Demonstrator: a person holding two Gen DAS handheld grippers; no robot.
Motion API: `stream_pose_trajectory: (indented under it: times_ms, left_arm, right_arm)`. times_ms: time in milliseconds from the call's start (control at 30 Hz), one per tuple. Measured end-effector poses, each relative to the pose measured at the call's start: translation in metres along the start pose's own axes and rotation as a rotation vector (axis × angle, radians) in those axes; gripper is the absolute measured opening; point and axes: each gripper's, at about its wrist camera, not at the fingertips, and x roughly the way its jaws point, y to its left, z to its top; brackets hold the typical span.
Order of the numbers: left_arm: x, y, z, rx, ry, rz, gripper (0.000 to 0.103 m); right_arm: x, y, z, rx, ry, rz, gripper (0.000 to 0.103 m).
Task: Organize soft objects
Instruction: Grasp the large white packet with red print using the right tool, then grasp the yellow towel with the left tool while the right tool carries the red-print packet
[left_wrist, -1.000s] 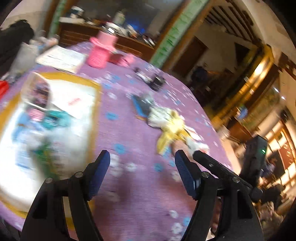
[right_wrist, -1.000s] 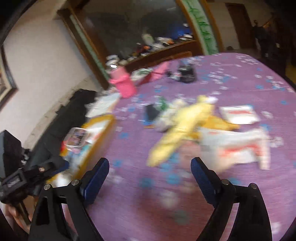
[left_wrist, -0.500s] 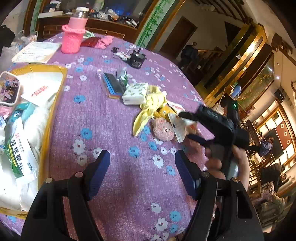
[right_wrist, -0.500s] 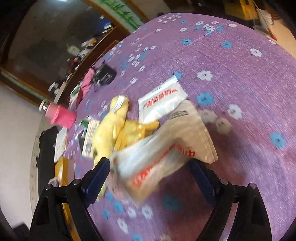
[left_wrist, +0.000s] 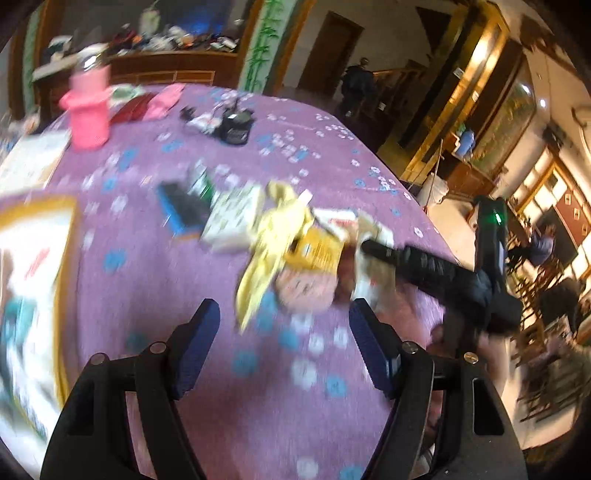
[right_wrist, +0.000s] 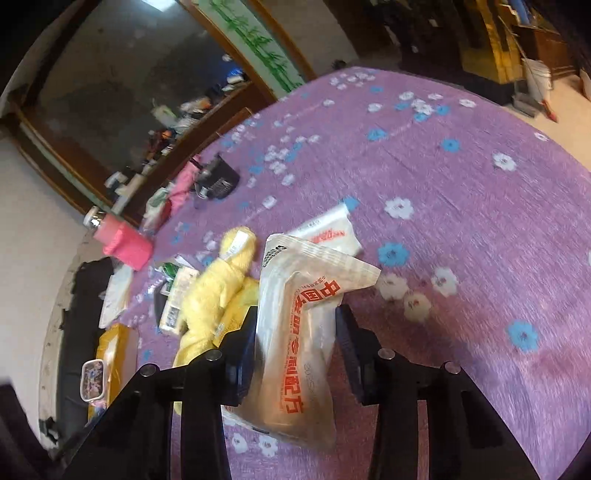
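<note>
My right gripper (right_wrist: 295, 332) is shut on a clear plastic packet with red print (right_wrist: 303, 325) and holds it just above the purple flowered tablecloth (right_wrist: 461, 221). A yellow cloth (right_wrist: 218, 291) and a second white packet (right_wrist: 328, 232) lie just beyond it. In the left wrist view my left gripper (left_wrist: 282, 339) is open and empty above the cloth, short of the pile: the yellow cloth (left_wrist: 273, 240), a yellow packet (left_wrist: 319, 251), a round pink pad (left_wrist: 306, 291) and a white tissue pack (left_wrist: 232, 218). The right gripper (left_wrist: 369, 251) shows there at the pile's right side.
A yellow-rimmed tray (left_wrist: 62, 295) with white packets sits at the left. A pink bottle (left_wrist: 90, 107), a black charger (left_wrist: 236, 127), a blue-edged black case (left_wrist: 181, 214) and papers (left_wrist: 29, 162) lie farther back. The table edge (left_wrist: 424, 214) falls away at the right.
My right gripper has closed on the red-printed packet, which lay between its open fingers before. My left gripper has swung slightly, still open.
</note>
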Motion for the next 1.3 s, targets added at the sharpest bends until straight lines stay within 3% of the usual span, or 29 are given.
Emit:
stream_pose_trajectory:
  times_ms: [67,167,233,333,433,667,833,967,1100,1300]
  left_arm:
    - [0.019,-0.010,0.021,0.047,0.018,0.018,0.072]
    - [0.053,-0.028,0.048,0.131,0.062,0.067,0.071]
    - [0.075,-0.037,0.062,0.173,0.083,0.101,0.068]
    - [0.112,-0.039,0.076,0.226,0.142,0.162,0.058]
    - [0.135,-0.025,0.079,0.175,0.206,0.161,0.036]
    - [0.127,-0.031,0.072,0.201,0.198,0.100,0.036]
    - [0.147,-0.040,0.070,0.291,0.205,0.194,0.034]
    - [0.113,-0.038,0.066,0.271,0.129,0.134,0.028]
    - [0.055,-0.019,0.065,0.122,0.040,-0.017,0.027]
    - [-0.035,0.020,0.041,-0.083,-0.122,-0.113,0.027]
  right_arm:
    - [0.001,-0.009,0.000,-0.005,-0.003,0.083,0.039]
    - [-0.002,-0.015,-0.001,-0.034,-0.090,0.080,0.039]
    - [-0.004,-0.022,-0.002,0.001,-0.098,0.131,0.040]
    - [-0.004,-0.028,-0.003,0.007,-0.115,0.108,0.040]
    - [0.003,-0.040,-0.004,0.058,-0.079,0.127,0.040]
    - [0.012,-0.047,-0.001,0.100,-0.028,0.143,0.040]
    - [0.013,-0.045,0.002,0.105,-0.022,0.140,0.040]
    - [0.011,-0.043,0.002,0.102,-0.039,0.141,0.040]
    - [0.005,-0.039,-0.005,0.081,-0.066,0.164,0.040]
    - [-0.001,-0.022,-0.011,-0.005,-0.116,0.208,0.040]
